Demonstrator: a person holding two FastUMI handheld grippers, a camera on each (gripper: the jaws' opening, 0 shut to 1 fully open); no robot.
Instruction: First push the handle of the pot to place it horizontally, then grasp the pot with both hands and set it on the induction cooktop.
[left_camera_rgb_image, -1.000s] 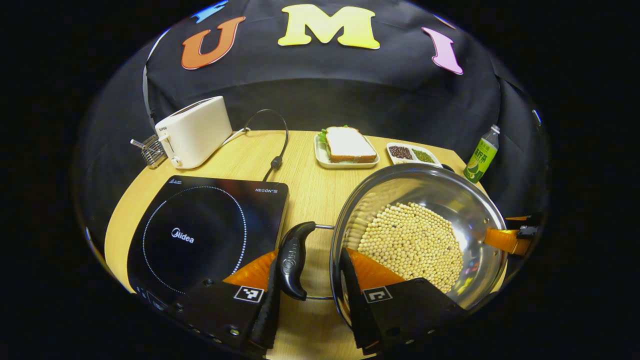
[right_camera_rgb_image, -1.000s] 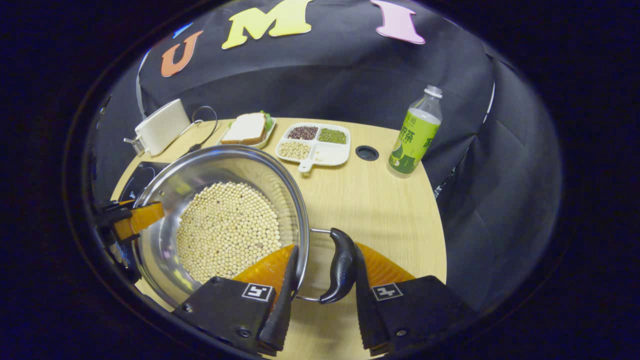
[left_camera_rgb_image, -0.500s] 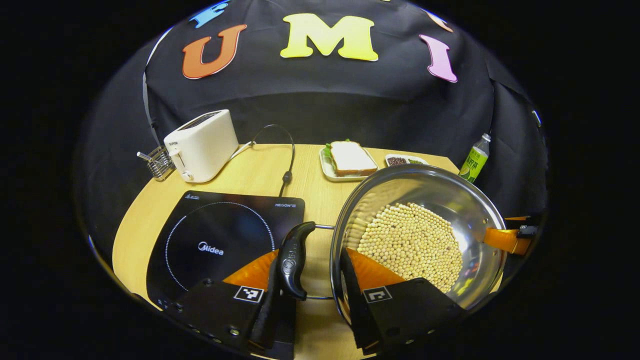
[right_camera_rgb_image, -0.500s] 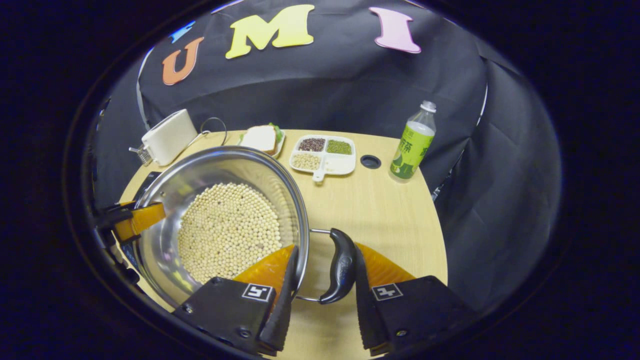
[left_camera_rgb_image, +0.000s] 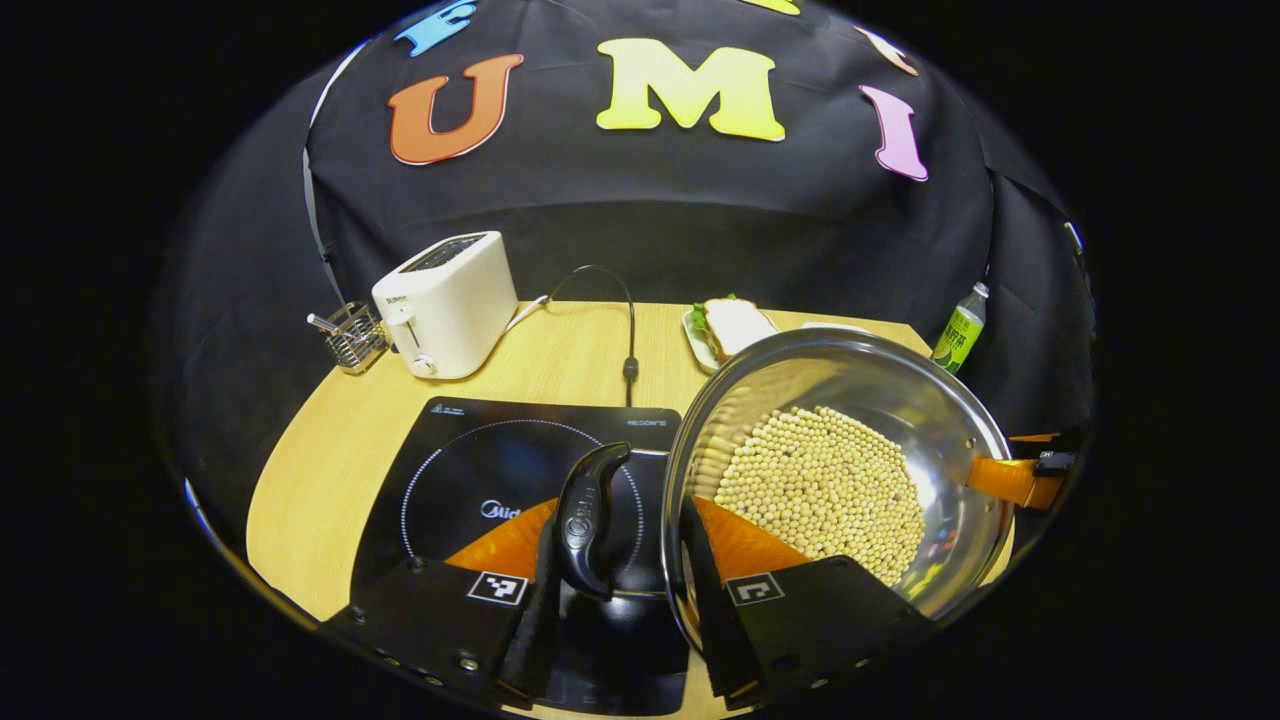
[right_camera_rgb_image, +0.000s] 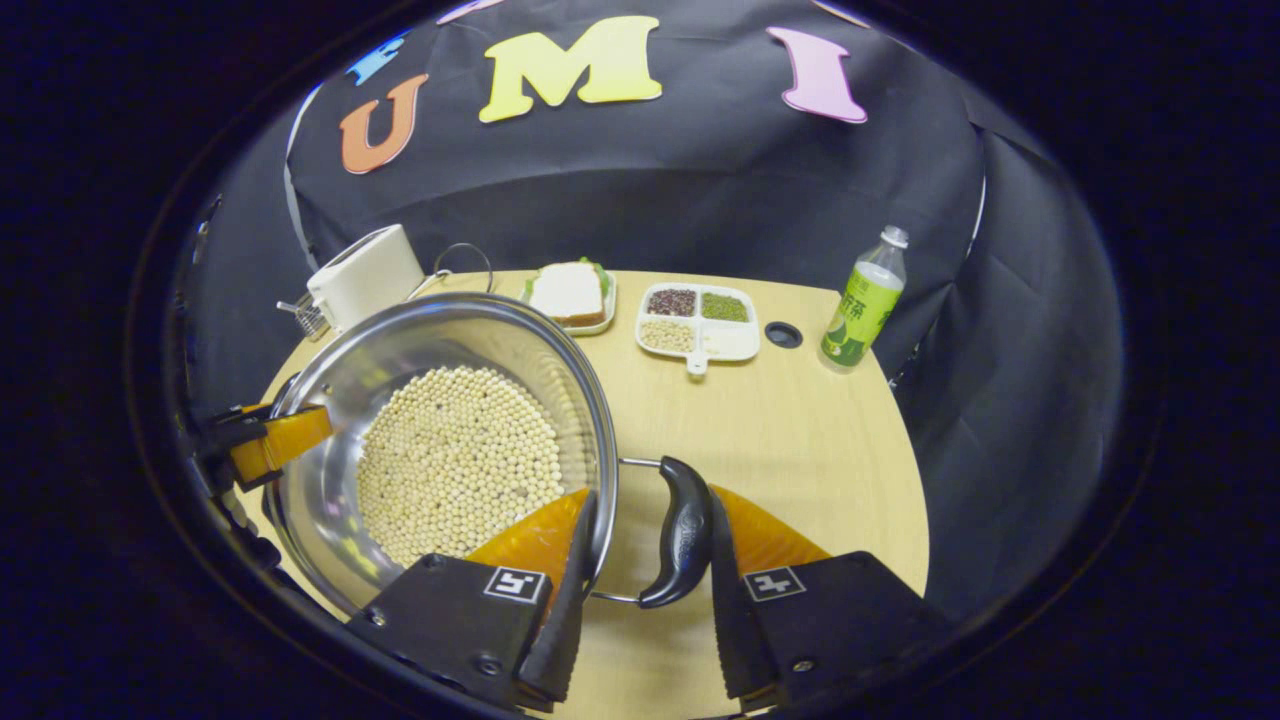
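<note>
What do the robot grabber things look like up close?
The left tongs and right tongs match: two wedge-shaped arms each, ending in blocky black housings with small screws. Every housing carries a little square black-and-white marker sticker.

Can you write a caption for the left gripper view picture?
Left gripper carries the bean-filled pot by its handle over the cooktop.
</note>
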